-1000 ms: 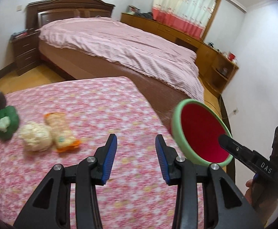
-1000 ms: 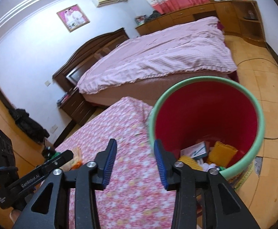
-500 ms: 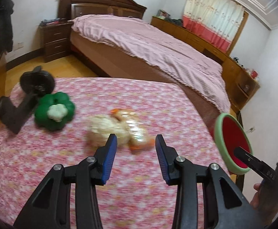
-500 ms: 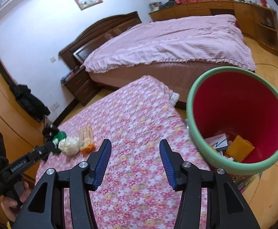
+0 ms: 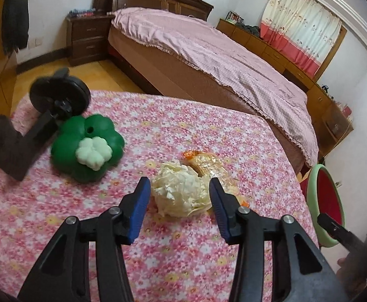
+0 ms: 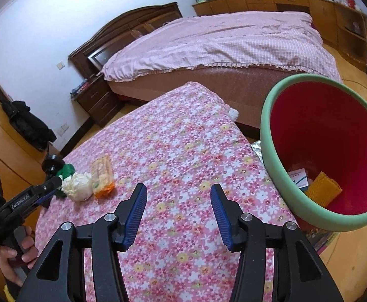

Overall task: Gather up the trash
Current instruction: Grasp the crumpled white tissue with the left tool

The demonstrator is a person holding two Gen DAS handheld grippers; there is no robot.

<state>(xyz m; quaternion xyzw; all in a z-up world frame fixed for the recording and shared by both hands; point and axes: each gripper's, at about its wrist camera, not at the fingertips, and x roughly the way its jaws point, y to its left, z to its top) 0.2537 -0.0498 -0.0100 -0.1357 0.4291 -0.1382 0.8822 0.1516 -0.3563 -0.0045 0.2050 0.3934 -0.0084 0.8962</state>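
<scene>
Your left hand-held gripper [image 6: 53,185], marked "GenRobot.AI", gaped wide around the paper ball [image 5: 181,191], gripping nothing; your right hand-held gripper [image 6: 178,209] gaped empty over the desk [image 6: 183,146]

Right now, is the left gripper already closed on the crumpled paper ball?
No, the left gripper is open, its fingers either side of the crumpled paper ball.

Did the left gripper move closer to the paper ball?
Yes. The left gripper went forward and left over the floral cloth; its open jaws now sit either side of the paper ball, which earlier lay far off to the left.
</scene>
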